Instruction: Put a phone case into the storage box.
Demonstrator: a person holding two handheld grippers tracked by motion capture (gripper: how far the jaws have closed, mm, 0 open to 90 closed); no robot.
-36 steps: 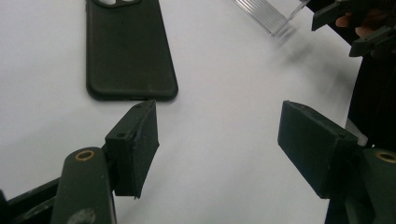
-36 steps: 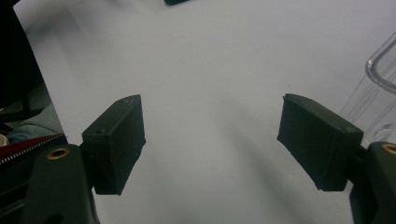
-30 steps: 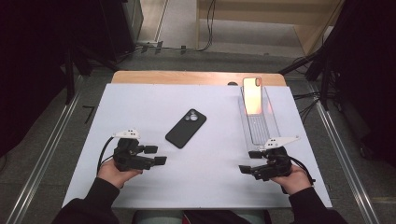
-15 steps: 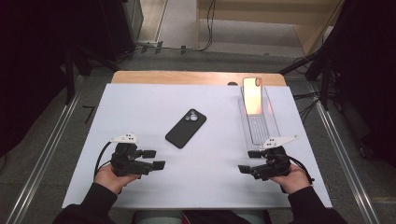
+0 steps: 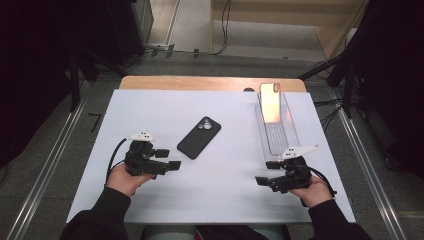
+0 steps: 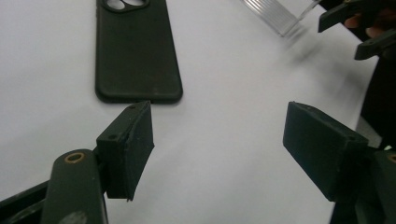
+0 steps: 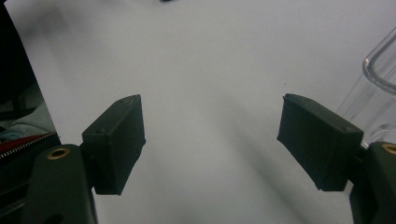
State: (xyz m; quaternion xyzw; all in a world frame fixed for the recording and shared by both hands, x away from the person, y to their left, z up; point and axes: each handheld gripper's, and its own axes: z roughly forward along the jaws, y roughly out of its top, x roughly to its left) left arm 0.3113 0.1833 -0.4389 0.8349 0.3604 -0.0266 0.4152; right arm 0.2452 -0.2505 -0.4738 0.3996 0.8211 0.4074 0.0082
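White tabletop (image 5: 150, 115): phone case (image 5: 199, 137) lies diagonally, camera end far-right; both tongs wide, empty.

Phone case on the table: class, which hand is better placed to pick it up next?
Left. The left tongs stand open just short of the black phone case; the right tongs are farther off, beside the clear tray.

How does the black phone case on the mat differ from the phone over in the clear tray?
The black phone case lies flat on the bare white mat, askew, camera cut-outs toward the far side; the phone leans in the clear tray, in line with the tray. The case is matt black; the phone glows orange-pink. The case lies nearer the left gripper, the phone farther off beyond the right gripper.
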